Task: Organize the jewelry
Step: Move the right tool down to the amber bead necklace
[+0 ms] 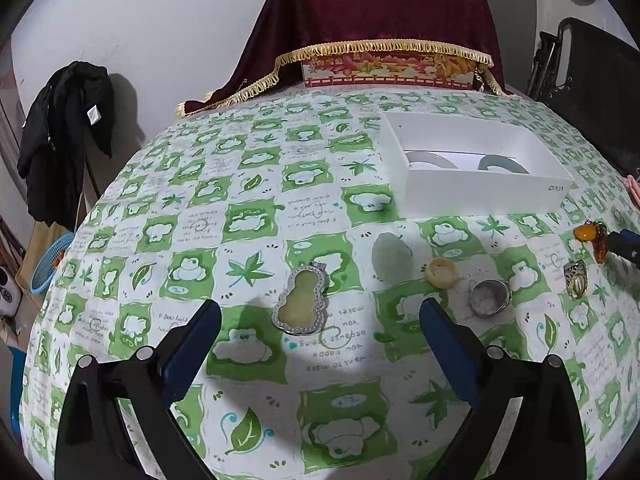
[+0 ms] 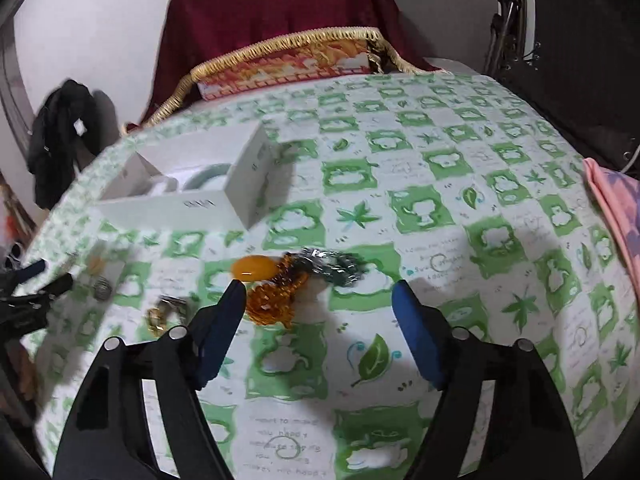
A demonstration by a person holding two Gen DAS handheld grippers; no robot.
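I am holding my left claw (image 1: 320,312) wide apart above the tablecloth (image 1: 248,400), with nothing between its blue pads. Just ahead of it the gourd pendant (image 1: 301,300) is lying flat on the cloth, framed by the two fingers but touched by neither. Past the pendant a pale green stone (image 1: 390,255) is resting, and to its right are sitting a yellow ring (image 1: 441,273), a silver ring (image 1: 489,297) and a gold filigree ring (image 1: 576,280), each apart from the others.

The white box (image 1: 480,196) is standing open further back on the right, and I am seeing two bangles inside it, one pale (image 1: 430,159) and one darker green (image 1: 502,163), side by side on its floor.

My right claw (image 2: 318,294) is hanging open over the amber piece (image 2: 272,296), its pads not pressing anything. The orange oval stone (image 2: 253,268) is lying just by the tip of the left pad, the amber cluster is sitting between the fingers toward the left one, and a silver chain (image 2: 332,266) is bunched just behind it. This view is blurred, so I cannot tell whether the left pad is touching the stone.

A dark red fringed cloth (image 1: 380,12) is draping a printed box (image 1: 388,70) at the far edge of the table.
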